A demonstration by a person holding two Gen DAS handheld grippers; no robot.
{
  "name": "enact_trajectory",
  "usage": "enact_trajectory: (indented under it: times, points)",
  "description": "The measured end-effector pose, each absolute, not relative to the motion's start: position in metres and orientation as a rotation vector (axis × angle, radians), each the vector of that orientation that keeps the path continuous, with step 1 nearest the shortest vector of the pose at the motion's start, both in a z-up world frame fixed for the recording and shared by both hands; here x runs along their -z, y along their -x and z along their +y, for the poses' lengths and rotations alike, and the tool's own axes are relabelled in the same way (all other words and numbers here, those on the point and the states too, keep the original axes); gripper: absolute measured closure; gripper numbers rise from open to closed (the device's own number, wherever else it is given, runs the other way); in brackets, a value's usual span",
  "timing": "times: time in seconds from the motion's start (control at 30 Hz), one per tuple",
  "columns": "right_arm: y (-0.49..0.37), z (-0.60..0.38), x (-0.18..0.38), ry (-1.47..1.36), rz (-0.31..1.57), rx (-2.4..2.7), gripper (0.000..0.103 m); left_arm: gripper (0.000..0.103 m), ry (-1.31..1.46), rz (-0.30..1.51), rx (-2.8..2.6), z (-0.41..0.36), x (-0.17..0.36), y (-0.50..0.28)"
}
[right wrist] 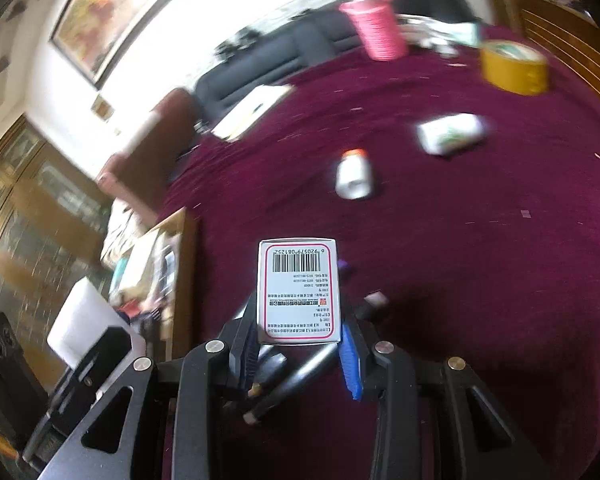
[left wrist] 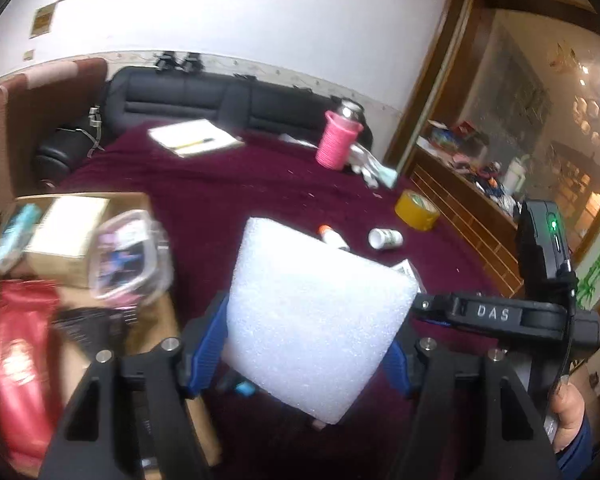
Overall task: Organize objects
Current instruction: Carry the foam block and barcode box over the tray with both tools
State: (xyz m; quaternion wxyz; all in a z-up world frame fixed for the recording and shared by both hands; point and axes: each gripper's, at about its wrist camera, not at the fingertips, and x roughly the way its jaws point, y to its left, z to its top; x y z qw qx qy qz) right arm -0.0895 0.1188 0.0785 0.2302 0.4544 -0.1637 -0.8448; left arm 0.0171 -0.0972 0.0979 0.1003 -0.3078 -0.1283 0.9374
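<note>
My left gripper [left wrist: 312,340] is shut on a white foam block [left wrist: 320,312], its blue pads pressing both sides, above the maroon-clothed table [left wrist: 220,184]. The same foam block [right wrist: 80,316] shows at the lower left of the right wrist view. My right gripper [right wrist: 300,320] is shut on a small white box [right wrist: 298,288] with a red border and a barcode, held upright above the cloth. A few pens [right wrist: 296,376] lie on the cloth under that gripper. To the left, an open cardboard box [left wrist: 132,197] holds a red bag [left wrist: 24,360], a clear plastic tub [left wrist: 128,256] and a beige carton [left wrist: 68,232].
On the cloth ahead lie an orange-capped white tube [left wrist: 332,236], a white pill bottle [left wrist: 385,238], a yellow tape roll [left wrist: 416,210], a pink-sleeved flask [left wrist: 336,140] and a notebook with a pen [left wrist: 192,138]. A black sofa [left wrist: 220,96] stands behind and a wooden cabinet [left wrist: 460,208] to the right.
</note>
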Motion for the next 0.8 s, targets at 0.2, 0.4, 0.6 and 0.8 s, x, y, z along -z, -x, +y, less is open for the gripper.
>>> enact_trajectory:
  times: [0.2,0.4,0.6,0.8]
  points:
    - [0.065,0.064,-0.086,-1.201,-0.299,2.244,0.064,0.036,0.92,-0.47,-2.868,-0.155,-0.102,-0.054]
    - [0.041,0.002,-0.078,-1.184,-0.142,2.133,0.064,0.036,1.068,-0.611,-2.909,-0.209,-0.078,-0.069]
    - [0.03,-0.044,-0.071,-1.139,0.029,2.13,0.064,0.036,1.169,-0.63,-2.937,-0.233,-0.059,-0.072]
    - [0.035,-0.067,-0.058,-1.113,0.158,2.193,0.064,0.037,1.195,-0.581,-2.959,-0.226,-0.052,-0.063]
